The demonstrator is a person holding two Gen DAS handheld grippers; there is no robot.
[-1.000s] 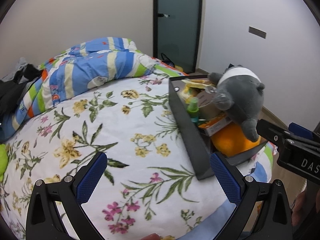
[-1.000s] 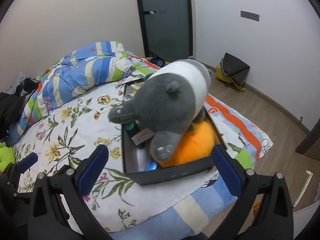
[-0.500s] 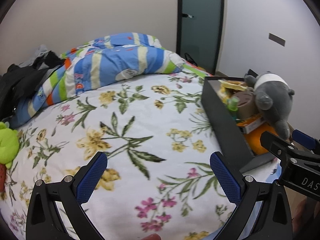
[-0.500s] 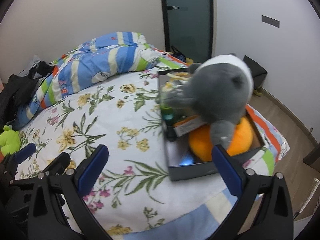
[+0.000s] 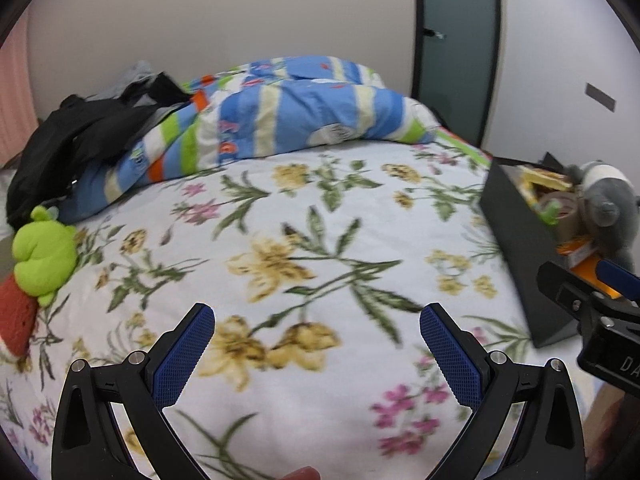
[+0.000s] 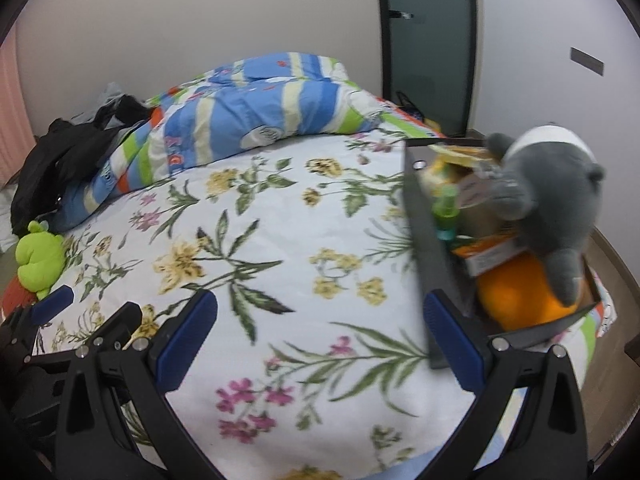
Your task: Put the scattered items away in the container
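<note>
Both grippers hang over the floral bedspread (image 5: 304, 248) with nothing in them: the left gripper (image 5: 316, 356) has its blue pads spread wide apart, and the right gripper (image 6: 320, 336) is equally wide, with only fabric showing between the fingers of each. The dark container (image 6: 430, 240) sits at the right-hand edge of the bed, already crowded with a grey plush (image 6: 548, 208), an orange ball (image 6: 516, 300), a green spray bottle (image 6: 445, 212) and a flat orange box (image 6: 486, 254). What appears to be left outside it is the green plush toy (image 5: 42, 256), lying far to the left beside a red item (image 5: 14, 312) and just below the dark clothing (image 5: 68, 140) heaped against the striped duvet (image 5: 288, 116). That leftward offset is the relation the next move seems to turn on: the toy lies well apart from both sets of tongs, up and to the left of each, while the container lies the opposite way. In the right wrist view the left gripper's body shows at the lower left, between the right gripper and the toy, so the left hand looks the nearer one for the reach. The toy is lumpy rather than long; its stretch seems to run roughly toward the red item, though the fisheye edge makes this unsure, and a grip across the soft middle would probably do.
</note>
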